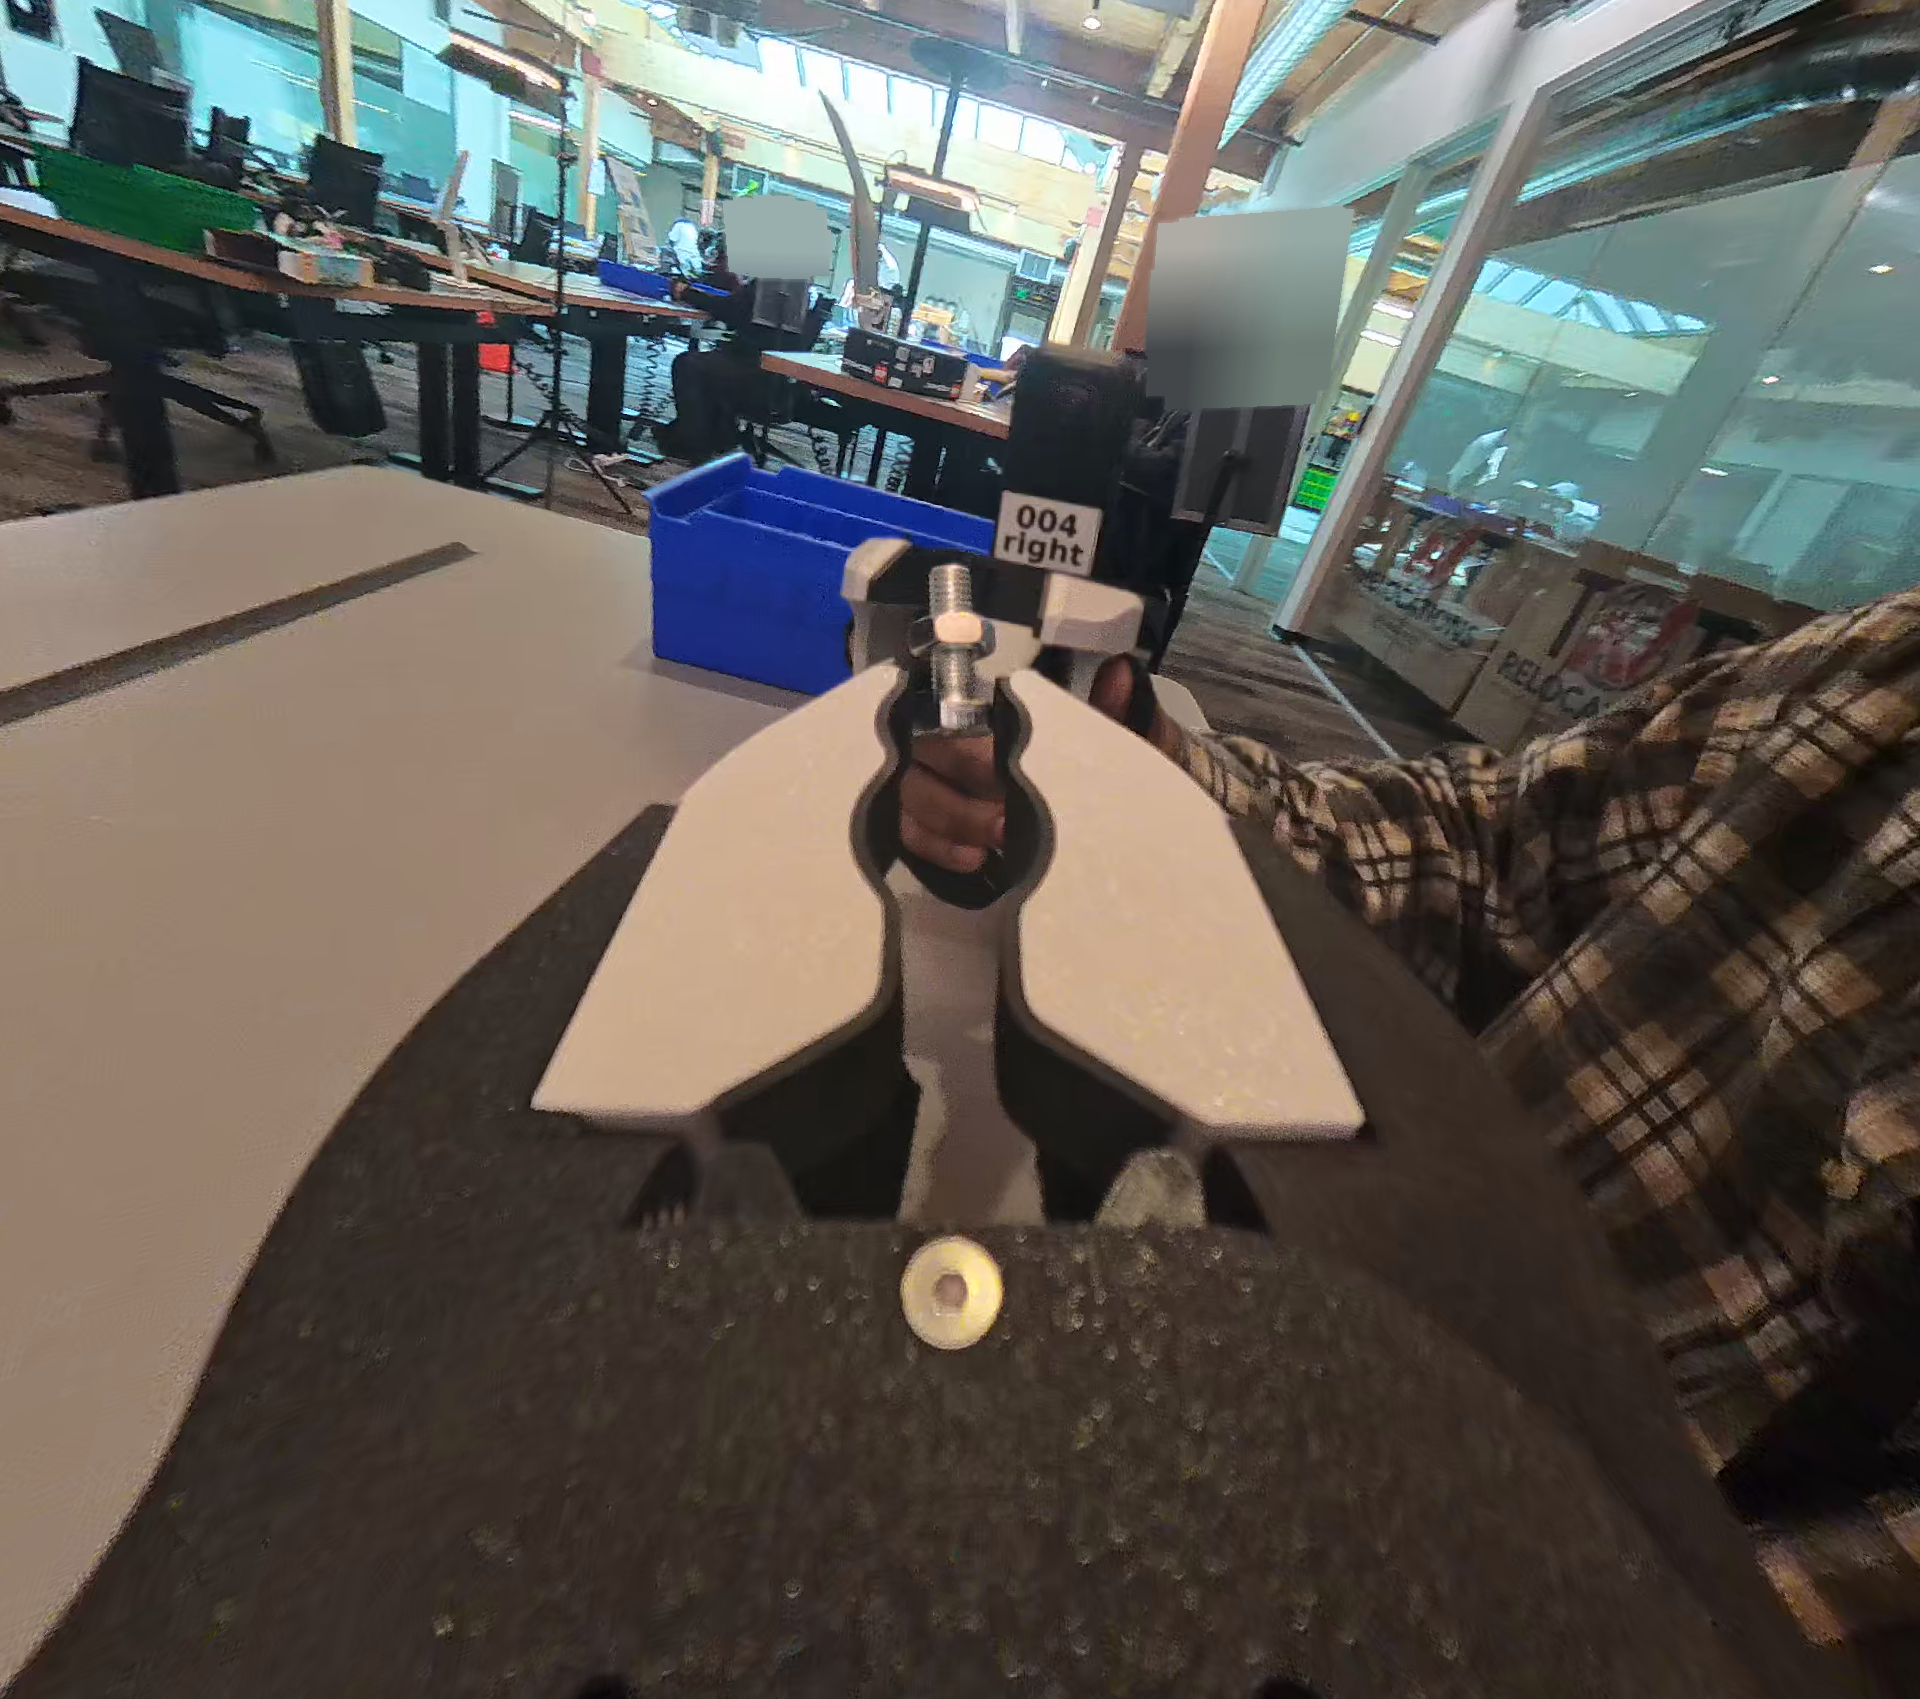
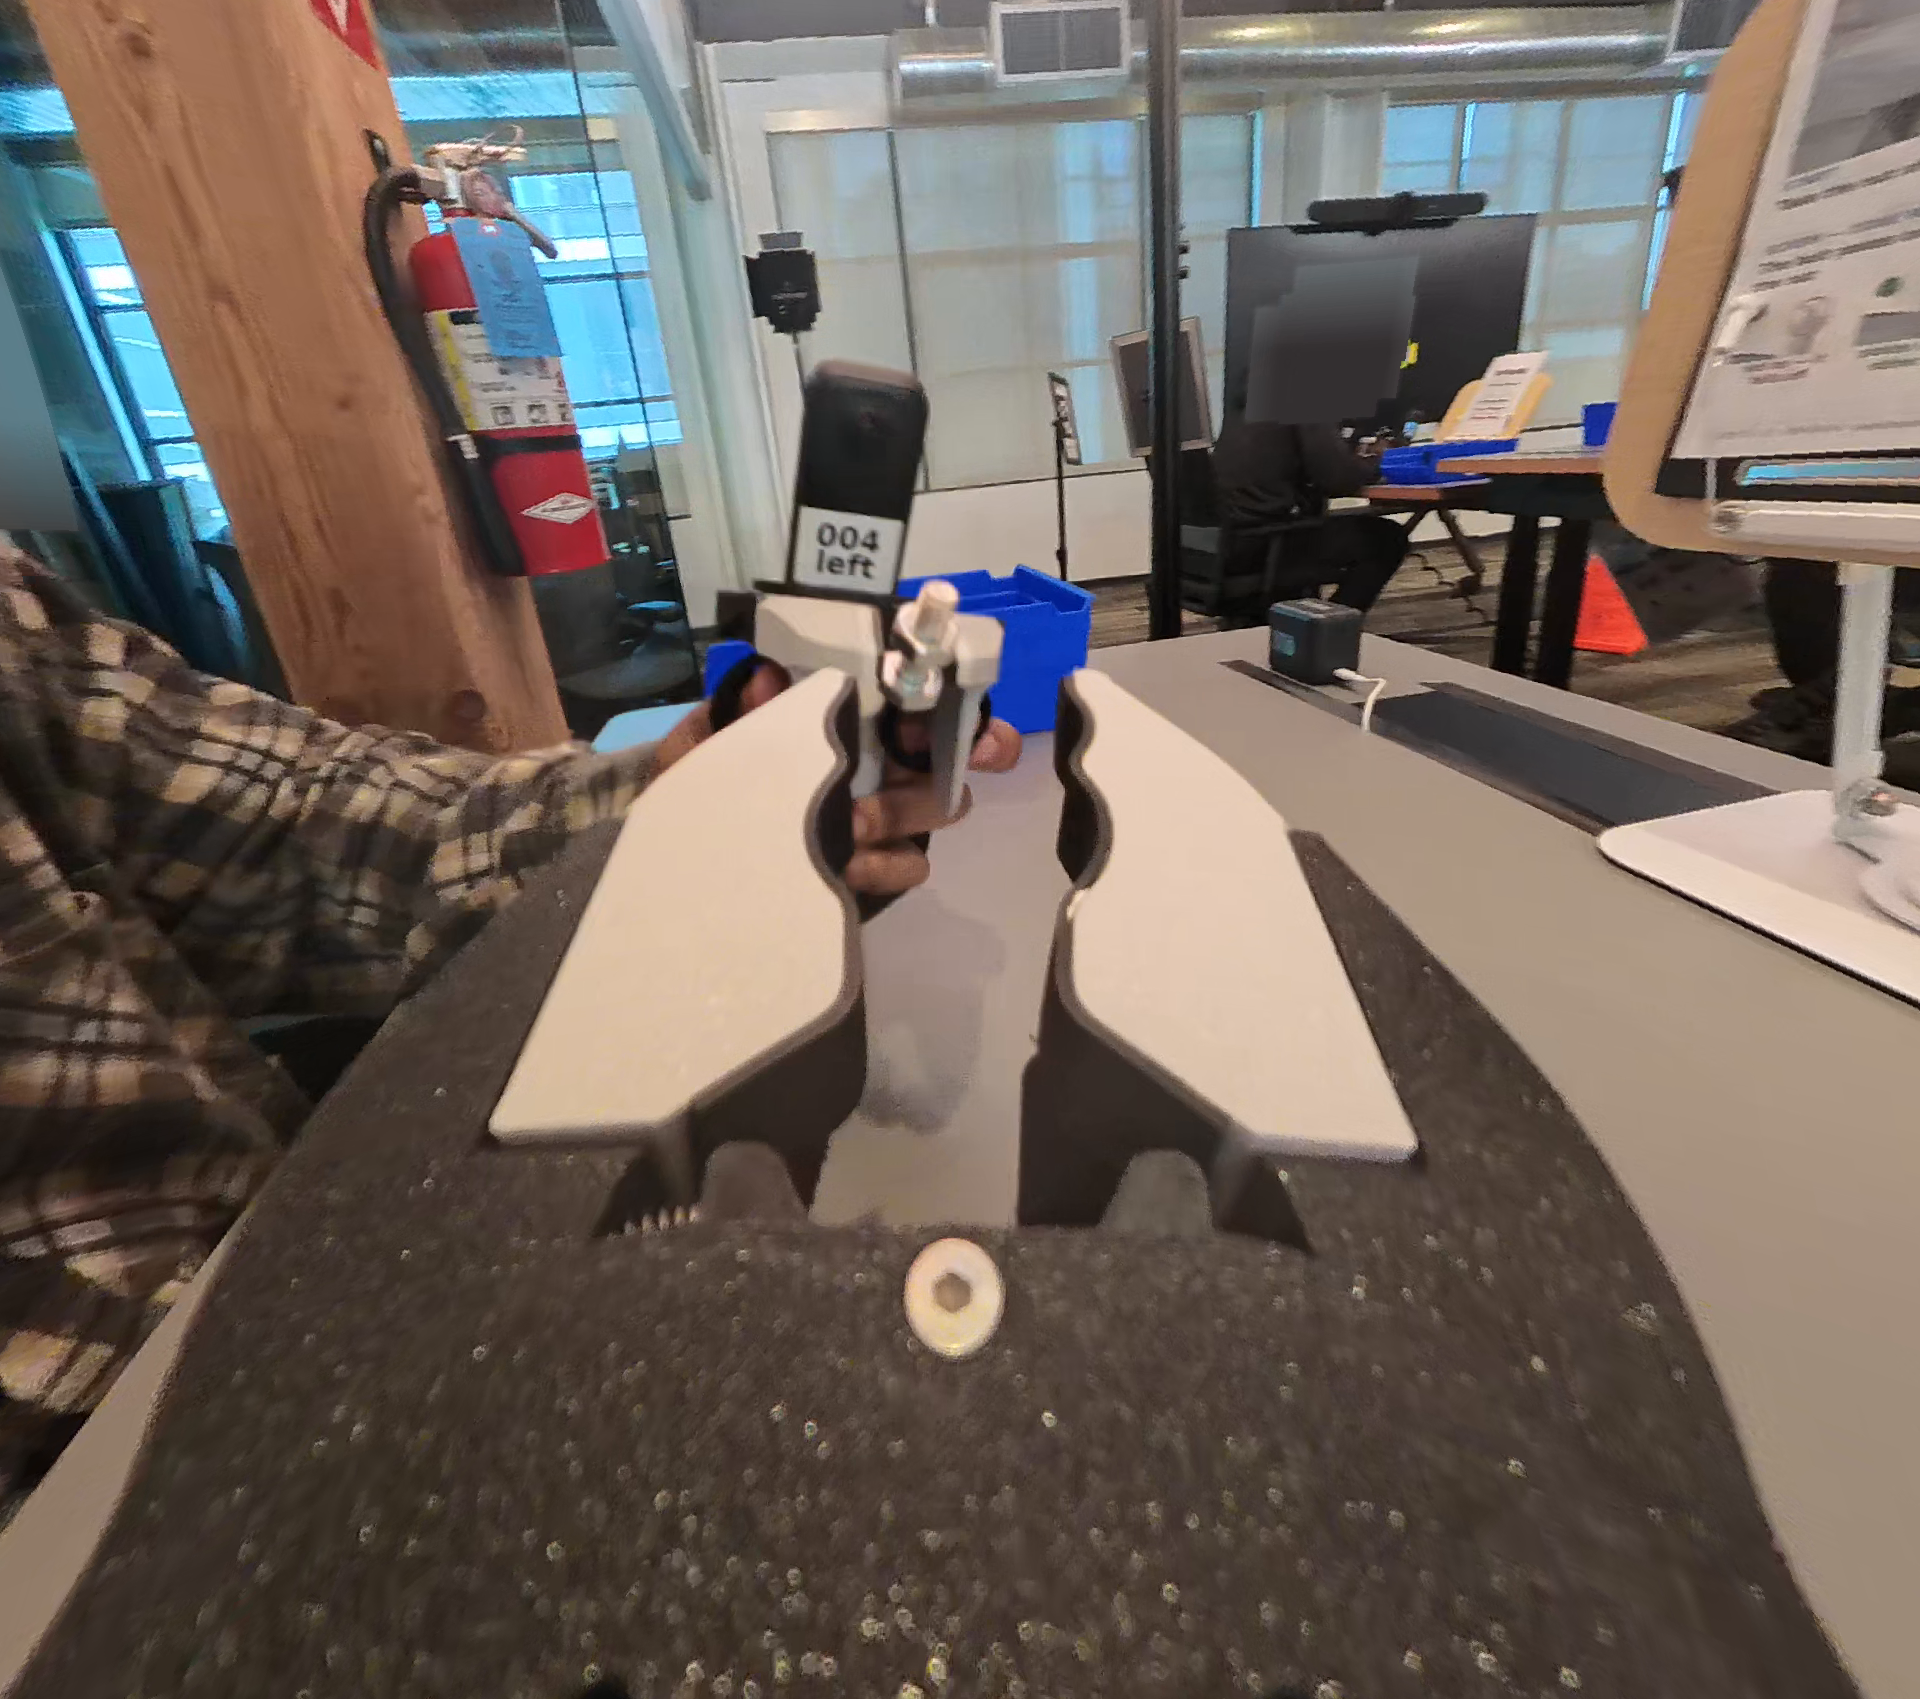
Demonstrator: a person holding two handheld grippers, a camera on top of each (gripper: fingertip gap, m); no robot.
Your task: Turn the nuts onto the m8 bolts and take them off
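Observation:
My left gripper (image 1: 956, 699) is shut on the lower end of a silver M8 bolt (image 1: 951, 589), held upright above the grey table (image 1: 312, 766). A hex nut (image 1: 964, 633) sits partway down its thread. My right gripper (image 1: 982, 600) faces the left one with its fingers spread on either side of the nut, apart from it. In the right wrist view my right gripper (image 2: 956, 693) is open, and the bolt (image 2: 935, 610) and nut (image 2: 902, 673) stand just beyond its left finger, held by the left gripper (image 2: 914, 714). A hand in a plaid sleeve (image 1: 1558, 870) holds each tool.
A blue bin (image 1: 748, 589) stands on the table behind the grippers; it also shows in the right wrist view (image 2: 1034, 641). A white stand base (image 2: 1766, 860) and a small black box with a cable (image 2: 1314, 641) are at the right. A wooden post with a fire extinguisher (image 2: 520, 423) is at the left. The tips of both grippers are at nearly the same place.

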